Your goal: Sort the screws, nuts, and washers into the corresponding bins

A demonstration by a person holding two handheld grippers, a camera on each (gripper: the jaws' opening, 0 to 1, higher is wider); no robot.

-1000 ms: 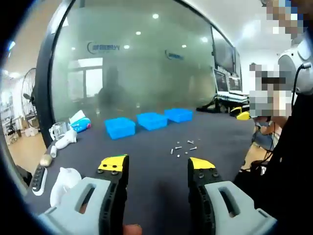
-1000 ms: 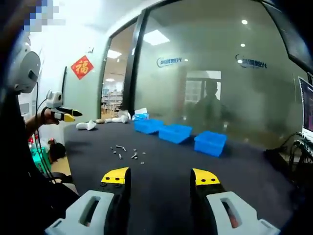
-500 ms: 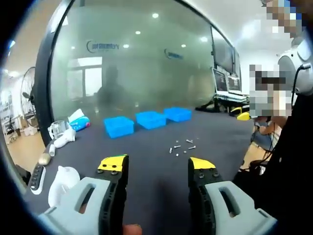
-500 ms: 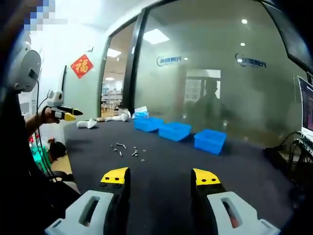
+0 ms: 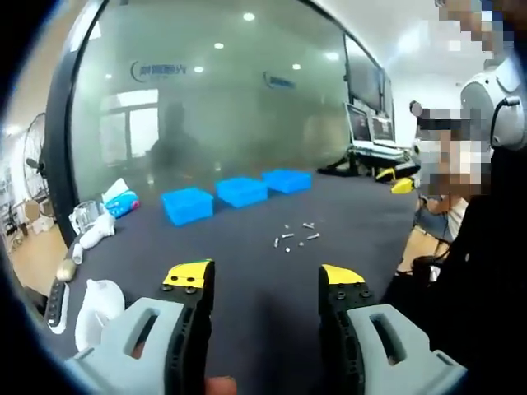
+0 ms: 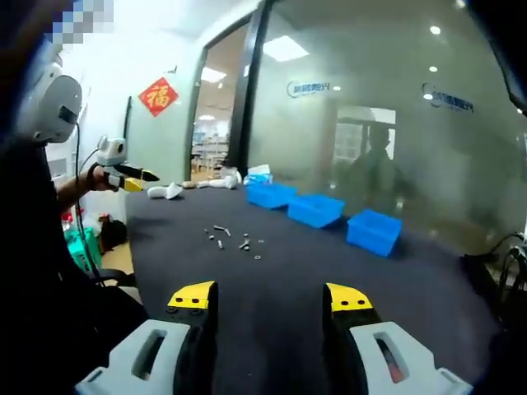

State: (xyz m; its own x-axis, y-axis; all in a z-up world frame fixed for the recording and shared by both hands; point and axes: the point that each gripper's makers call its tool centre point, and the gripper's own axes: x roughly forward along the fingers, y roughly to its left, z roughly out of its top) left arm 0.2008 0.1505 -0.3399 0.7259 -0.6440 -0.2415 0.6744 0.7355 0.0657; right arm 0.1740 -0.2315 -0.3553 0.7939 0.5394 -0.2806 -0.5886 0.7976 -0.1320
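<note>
A long dark table [image 5: 247, 271] ran away from both cameras toward a frosted glass wall [image 5: 222, 107], which carried blue lettering and showed a dim reflection of a figure. In the right gripper view the same table [image 6: 272, 280] spread out below the wall, with a red paper ornament [image 6: 158, 96] hung on the white wall to the left.

Three blue bins stood in a row at the far side of the table, just beside one another: in the left gripper view the left bin [image 5: 187, 204], the middle bin [image 5: 241, 191] and the right bin [image 5: 287, 180].

The left tool [image 5: 265, 278] was held above the near edge of the table, its yellow-tipped jaws wide apart with nothing between them. The right tool [image 6: 273, 296] was likewise spread wide and empty over the near part of the table. In the right gripper view the left tool showed far to the left, gripped in a hand [image 6: 97, 176] off the table's edge.

At the left end of the table lay white odds and ends: a white jug-like item [image 5: 96, 300], a clear cup [image 5: 82, 217] and a blue-and-white packet [image 5: 121, 200].

The screws, nuts and washers [image 5: 293, 234] lay loose in a small scatter on the open table, nearer than the bins and well apart from them; in the right gripper view the scatter sat left of centre. Individual pieces were too small to tell apart.
</note>
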